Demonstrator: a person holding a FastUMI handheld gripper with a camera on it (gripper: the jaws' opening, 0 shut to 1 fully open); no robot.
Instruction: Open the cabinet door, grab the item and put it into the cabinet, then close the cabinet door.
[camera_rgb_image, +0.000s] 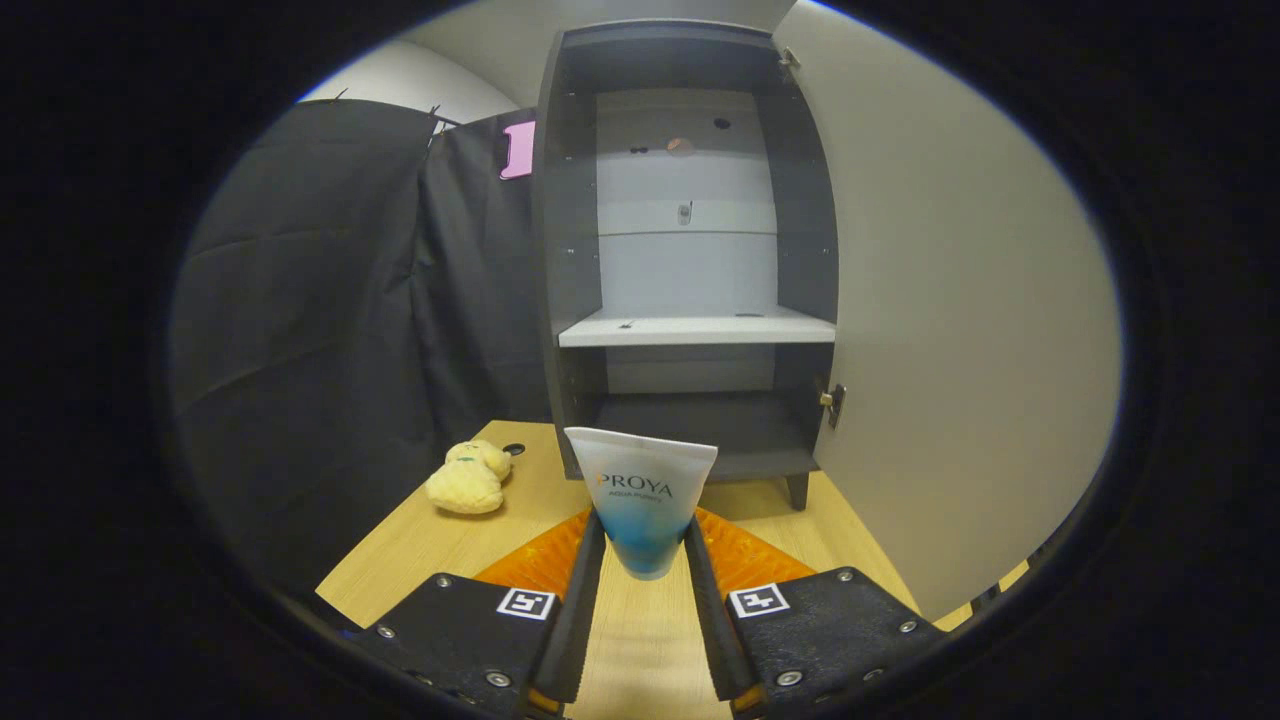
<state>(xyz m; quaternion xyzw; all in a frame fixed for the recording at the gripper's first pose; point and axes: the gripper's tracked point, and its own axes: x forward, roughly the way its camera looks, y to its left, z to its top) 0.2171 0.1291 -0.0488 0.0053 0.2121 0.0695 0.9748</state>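
Note:
My gripper (642, 548) is shut on a white and blue tube (641, 500), which stands with its flat crimped end up between both fingers. Just beyond the tube stands a dark cabinet (565, 250) on the wooden table (420, 550). Its pale door (960, 320) is swung wide open to the right, with a small knob (833, 402) on its inner edge. Inside, a white shelf (695, 328) splits the cabinet, and the dark bottom compartment (700, 425) lies straight ahead of the tube.
A yellow plush toy (468, 478) lies on the table left of the cabinet, near a small round hole in the tabletop. Black cloth hangs behind and to the left. The open door walls off the right side.

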